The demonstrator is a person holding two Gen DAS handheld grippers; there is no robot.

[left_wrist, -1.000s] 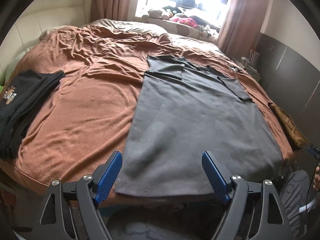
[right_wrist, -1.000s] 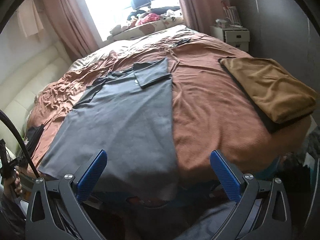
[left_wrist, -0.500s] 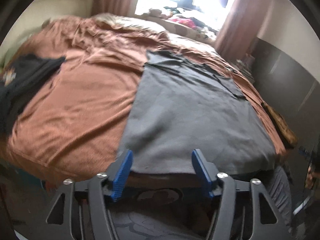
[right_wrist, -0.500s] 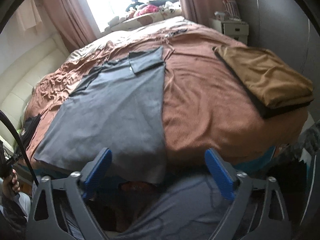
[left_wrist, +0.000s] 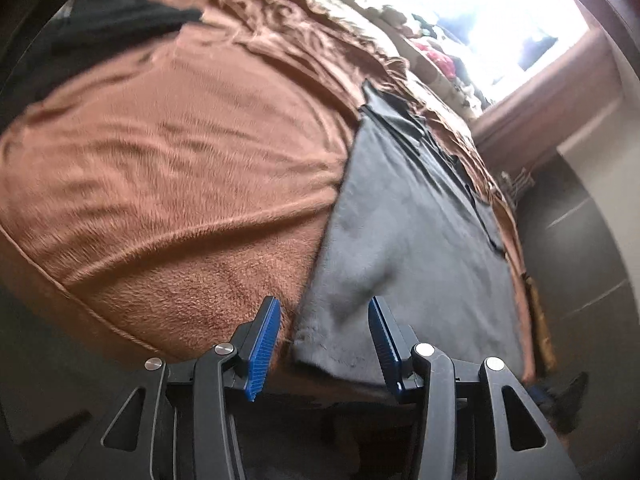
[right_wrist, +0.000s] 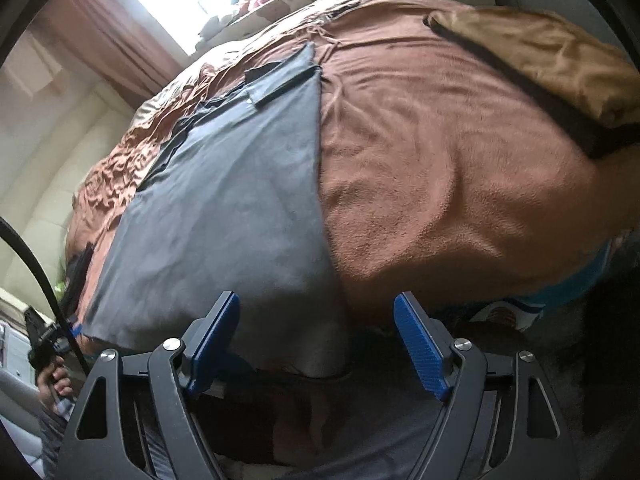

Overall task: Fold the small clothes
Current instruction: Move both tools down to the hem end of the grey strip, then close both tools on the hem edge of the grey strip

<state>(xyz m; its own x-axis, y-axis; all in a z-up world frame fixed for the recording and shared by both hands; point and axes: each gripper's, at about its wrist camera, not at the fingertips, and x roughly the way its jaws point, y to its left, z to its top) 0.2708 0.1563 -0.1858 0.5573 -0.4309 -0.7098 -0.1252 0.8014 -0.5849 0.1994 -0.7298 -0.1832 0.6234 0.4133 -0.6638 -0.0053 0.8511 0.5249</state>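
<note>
Both jaws are closing, unclamped, around the grey T-shirt's [left_wrist: 404,240] hem corners: left gripper [left_wrist: 324,320], right gripper [right_wrist: 316,316]. Risk: pinching the brown blanket [right_wrist: 432,168] underneath too.

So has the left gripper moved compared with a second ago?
Yes. The left gripper has come down and in toward the grey shirt's near left corner at the bed edge, rolling too; its jaws are closing around that corner, not yet pinching.
</note>
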